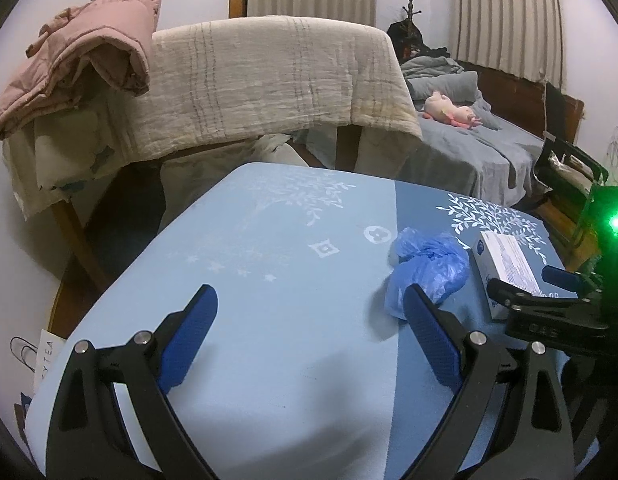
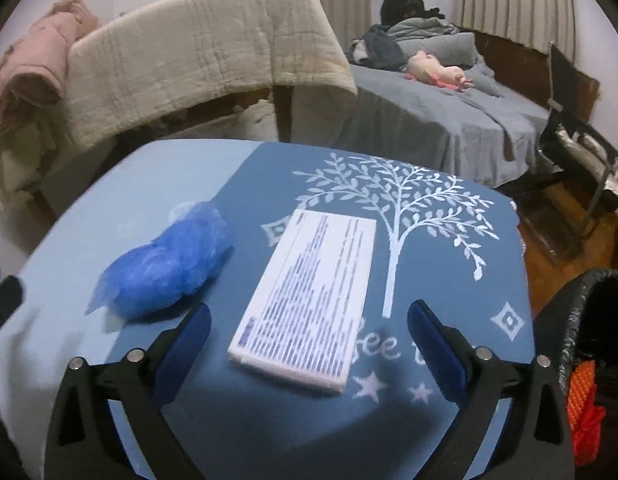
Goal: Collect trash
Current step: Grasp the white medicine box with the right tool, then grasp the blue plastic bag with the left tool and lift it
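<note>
Right wrist view: right gripper [image 2: 309, 344] spread wide, empty, hovering above the desk [image 2: 449, 420] with the near end of the white box [image 2: 309, 300] between its fingers, apart from both. Box flat on the dark blue half of the cloth, printed face up. Crumpled blue plastic bag [image 2: 169, 268] just left of the box, apart from it, across the seam of the two blue halves. Black-lined bin [image 2: 589, 320] at the desk's right edge, orange item inside.

Left wrist view: left gripper [image 1: 311, 344] wide open, nothing held, over the bare light blue half. Bag just beyond its right finger [image 1: 429, 340]; contact undetermined. Bed [image 1: 469, 148] behind.
</note>
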